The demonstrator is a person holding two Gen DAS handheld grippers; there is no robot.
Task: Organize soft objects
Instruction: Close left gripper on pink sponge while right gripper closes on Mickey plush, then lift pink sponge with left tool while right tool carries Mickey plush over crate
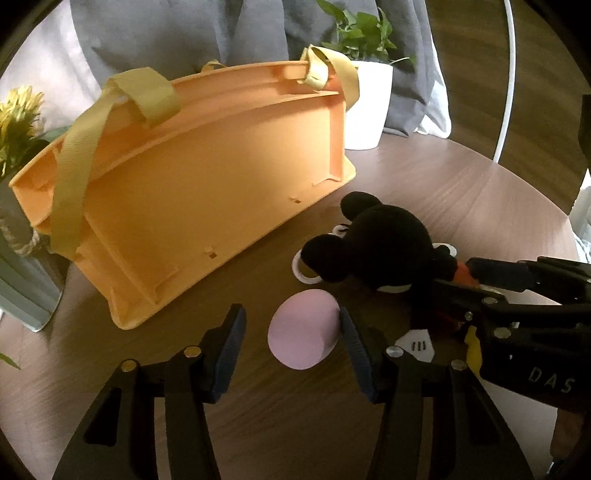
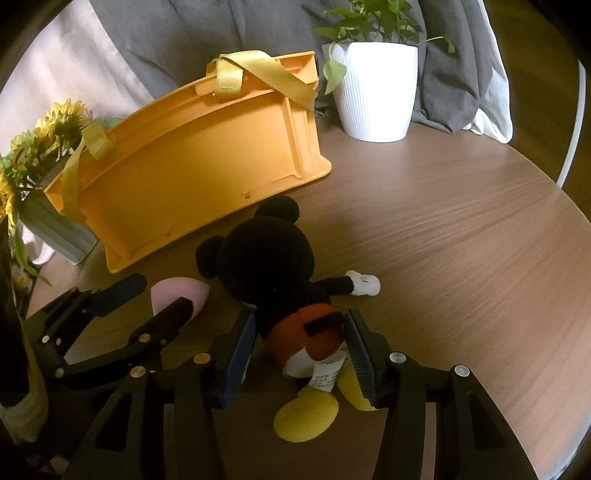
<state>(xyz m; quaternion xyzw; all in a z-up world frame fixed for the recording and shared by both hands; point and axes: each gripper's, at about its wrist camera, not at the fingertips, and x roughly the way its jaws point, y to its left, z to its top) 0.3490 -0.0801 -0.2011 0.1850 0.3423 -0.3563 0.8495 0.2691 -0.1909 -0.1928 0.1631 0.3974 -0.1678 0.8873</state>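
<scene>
A pink egg-shaped soft toy point(image 1: 301, 334) lies on the round wooden table point(image 1: 461, 184). My left gripper point(image 1: 290, 314) is open around it: the right pad touches it and the left pad stands apart. A black mouse plush point(image 2: 266, 258) in orange shorts lies face down beside the pink toy point(image 2: 181, 291). My right gripper point(image 2: 301, 315) is shut on the plush at its shorts. An orange basket point(image 1: 207, 184) with yellow straps lies tipped just behind both toys. In the right wrist view the left gripper point(image 2: 162, 295) comes in from the left, in front of the basket point(image 2: 192, 166).
A white pot point(image 2: 376, 92) with a green plant stands at the back right. Sunflowers in a grey-green vase point(image 2: 55, 229) stand left of the basket. Grey cloth point(image 1: 166, 33) hangs behind the table. The table's edge curves round on the right.
</scene>
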